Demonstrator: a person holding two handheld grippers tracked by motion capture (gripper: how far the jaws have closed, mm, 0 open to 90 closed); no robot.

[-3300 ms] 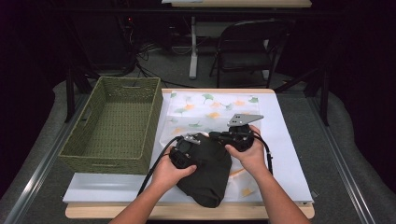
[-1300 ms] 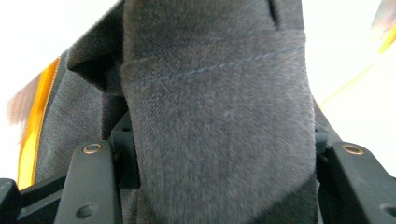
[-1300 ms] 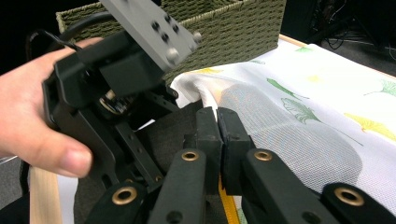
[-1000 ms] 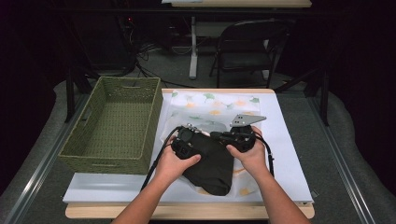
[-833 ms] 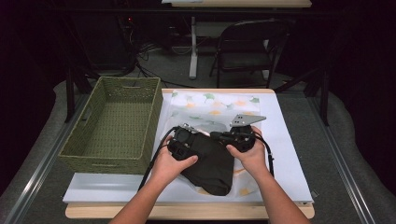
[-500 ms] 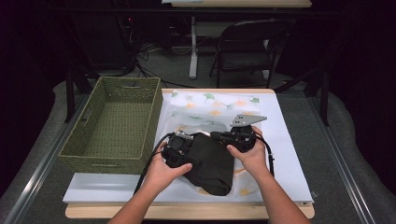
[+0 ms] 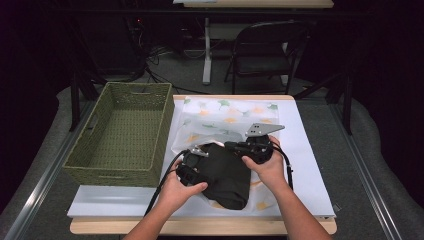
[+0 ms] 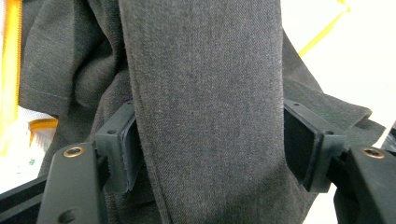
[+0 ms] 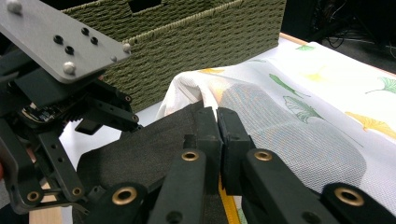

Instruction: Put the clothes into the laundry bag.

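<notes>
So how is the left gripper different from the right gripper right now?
The left gripper has its jaws set wide apart around a thick fold of the dark cloth, while the right gripper is pinched tight. The left gripper sits at the cloth's left side and the right gripper at its upper right corner, beside the white leaf-print bag. Both are black, each held in a hand over the same cloth.

no readable text, labels or numbers
</notes>
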